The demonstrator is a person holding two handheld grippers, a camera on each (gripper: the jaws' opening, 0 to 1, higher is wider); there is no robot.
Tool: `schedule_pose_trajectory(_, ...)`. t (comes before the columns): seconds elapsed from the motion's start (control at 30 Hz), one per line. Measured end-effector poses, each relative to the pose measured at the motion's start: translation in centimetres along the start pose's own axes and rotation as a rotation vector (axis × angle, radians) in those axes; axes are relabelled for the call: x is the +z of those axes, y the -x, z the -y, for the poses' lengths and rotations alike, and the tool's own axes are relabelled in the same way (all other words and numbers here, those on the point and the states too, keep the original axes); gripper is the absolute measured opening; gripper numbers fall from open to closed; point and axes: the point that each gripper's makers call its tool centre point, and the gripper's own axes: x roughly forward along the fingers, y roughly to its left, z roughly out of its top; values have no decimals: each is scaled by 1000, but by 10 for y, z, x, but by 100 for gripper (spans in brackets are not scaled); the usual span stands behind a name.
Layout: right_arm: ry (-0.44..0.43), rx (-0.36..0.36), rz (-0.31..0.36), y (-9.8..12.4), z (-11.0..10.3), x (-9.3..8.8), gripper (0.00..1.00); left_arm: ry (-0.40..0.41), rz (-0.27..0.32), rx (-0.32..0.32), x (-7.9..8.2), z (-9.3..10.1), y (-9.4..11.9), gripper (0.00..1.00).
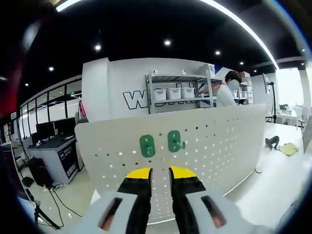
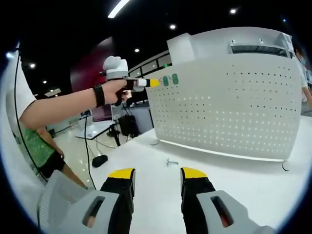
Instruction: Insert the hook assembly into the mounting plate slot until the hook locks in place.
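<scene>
Two green mounting pieces (image 1: 147,146) (image 1: 175,141) sit side by side on the upright white pegboard (image 1: 219,141); the right one carries a small hook stub on its side. My left gripper (image 1: 161,173) points straight at them from a short distance, yellow tips slightly apart with nothing between. In the right gripper view a hand holds that left gripper (image 2: 154,83) at the pegboard's (image 2: 229,107) upper left corner, beside the green pieces (image 2: 170,80). My right gripper (image 2: 157,173) hangs open and empty over the white table. A small metal hook (image 2: 171,162) lies on the table ahead of it.
The pegboard stands on a white table (image 1: 278,180). A black object (image 1: 272,142) and a yellow item (image 1: 288,148) lie at the table's far right. Behind the board are a shelf with bins (image 1: 175,92) and a person (image 1: 226,90). A desk with monitors (image 1: 48,141) stands left.
</scene>
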Motion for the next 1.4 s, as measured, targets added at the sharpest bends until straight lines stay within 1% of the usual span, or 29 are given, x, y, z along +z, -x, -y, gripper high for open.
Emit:
schedule_pose_trajectory(0.07,1,-1,-3,0,-1,0,37,-1,-14,-26,-7,6,5,16)
schedule_pose_trajectory(0.23,13,-3,-3,-2,-7,2,37,-3,-20,-36,-18,13,20,17)
schedule_pose_trajectory(0.3,19,-7,-2,-3,-9,2,37,14,-39,-53,-27,17,26,18)
schedule_pose_trajectory(0.4,21,-9,-6,-6,-12,2,37,18,-39,-67,-34,20,33,20)
schedule_pose_trajectory(0.43,24,-10,-8,-7,-13,2,37,33,-42,-76,-36,22,36,21)
schedule_pose_trajectory(0.57,26,-13,-7,-9,-15,2,37,40,-27,-112,-39,30,46,26)
schedule_pose_trajectory(0.6,26,-14,-7,-10,-16,2,37,43,-15,-139,-39,34,49,28)
schedule_pose_trajectory(0.73,32,-18,-23,-14,-16,0,35,53,7,-164,-41,39,58,34)
schedule_pose_trajectory(0.8,39,-20,-26,-16,-16,1,35,36,35,-178,-40,42,64,36)
schedule_pose_trajectory(0.83,40,-22,-27,-17,-15,2,35,38,39,-181,-40,42,65,37)
schedule_pose_trajectory(0.93,45,-25,-25,-20,-14,3,35,34,37,-201,-44,45,71,41)
schedule_pose_trajectory(1.0,49,-26,-34,-23,-14,3,35,42,43,-204,-45,45,75,42)
schedule_pose_trajectory(1.07,51,-27,-40,-25,-14,2,35,61,34,-219,-49,45,77,40)
schedule_pose_trajectory(1.13,53,-30,-49,-28,-13,0,34,64,34,-245,-51,51,82,40)
schedule_pose_trajectory(1.17,65,-31,-60,-30,-13,-1,34,68,34,-258,-53,55,84,41)
schedule_pose_trajectory(1.23,64,-29,-62,-33,-14,-1,34,71,40,-261,-55,56,87,45)
schedule_pose_trajectory(1.27,64,-28,-62,-34,-14,-2,34,68,40,-273,-56,59,90,46)
schedule_pose_trajectory(1.33,61,-27,-72,-37,-13,-3,34,63,37,-296,-59,64,93,45)
schedule_pose_trajectory(1.4,59,-28,-74,-40,-13,-3,33,60,53,-320,-60,70,97,49)
